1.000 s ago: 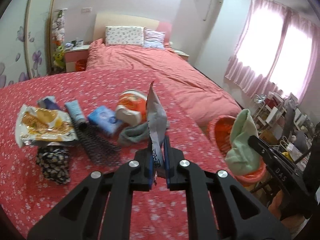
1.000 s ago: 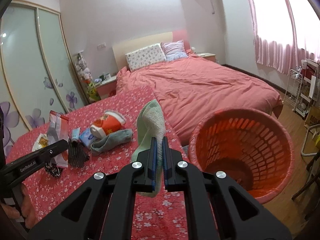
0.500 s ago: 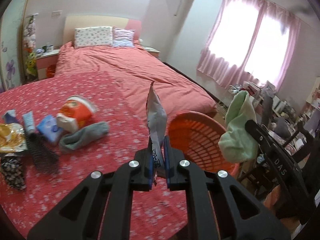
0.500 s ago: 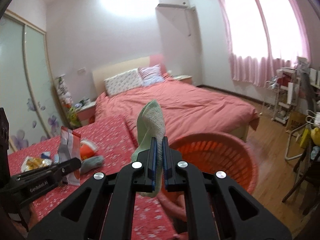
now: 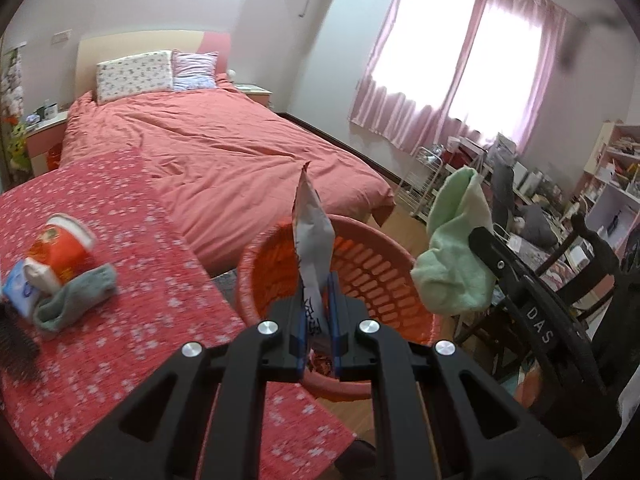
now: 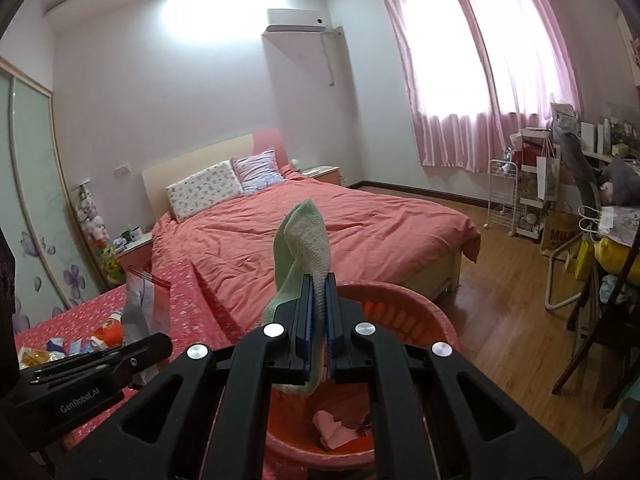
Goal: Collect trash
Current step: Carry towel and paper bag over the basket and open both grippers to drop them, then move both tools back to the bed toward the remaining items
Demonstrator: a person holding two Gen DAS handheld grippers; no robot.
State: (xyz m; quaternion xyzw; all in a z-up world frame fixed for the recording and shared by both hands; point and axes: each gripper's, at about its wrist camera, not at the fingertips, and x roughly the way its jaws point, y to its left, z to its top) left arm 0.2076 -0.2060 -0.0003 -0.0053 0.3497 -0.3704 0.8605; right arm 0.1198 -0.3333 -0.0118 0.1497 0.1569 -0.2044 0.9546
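Torn silvery wrapper (image 5: 314, 236), standing upright, pinched low down between the clenched jaws of the left gripper (image 5: 316, 316). Directly behind and under it in the left wrist view, the orange basket (image 5: 376, 276), slatted wall, round rim, set on the wooden floor just beside the edge of the red flowered cloth (image 5: 132, 320). Same wrapper also visible from the right wrist view (image 6: 138, 308), poking up from the left gripper (image 6: 132, 360) at lower left.

Pale green sock (image 6: 306, 240), clamped between the closed jaws of the right gripper (image 6: 316, 316), toe end sticking up, lower end drooping below the pads. Under it, the basket (image 6: 436, 324), with a crumpled pink scrap (image 6: 332, 430) lying on the bottom. From the left wrist view, the sock (image 5: 456, 252) hanging at the tip of the right gripper (image 5: 486, 244), to the right of the basket rim.

Left on the flowered cloth: a red paper cup (image 5: 58, 248) tipped on its side, a grey sock (image 5: 74, 296) touching it, a blue packet (image 5: 18, 288) just beside, a dark hairbrush (image 5: 14, 344) at the edge of view.

Beyond: a bed with a coral cover (image 5: 224, 152), two pillows (image 5: 134, 74) at the headboard, pink curtains (image 6: 472, 68) over a bright window, cluttered shelves (image 5: 612, 168) to the right.
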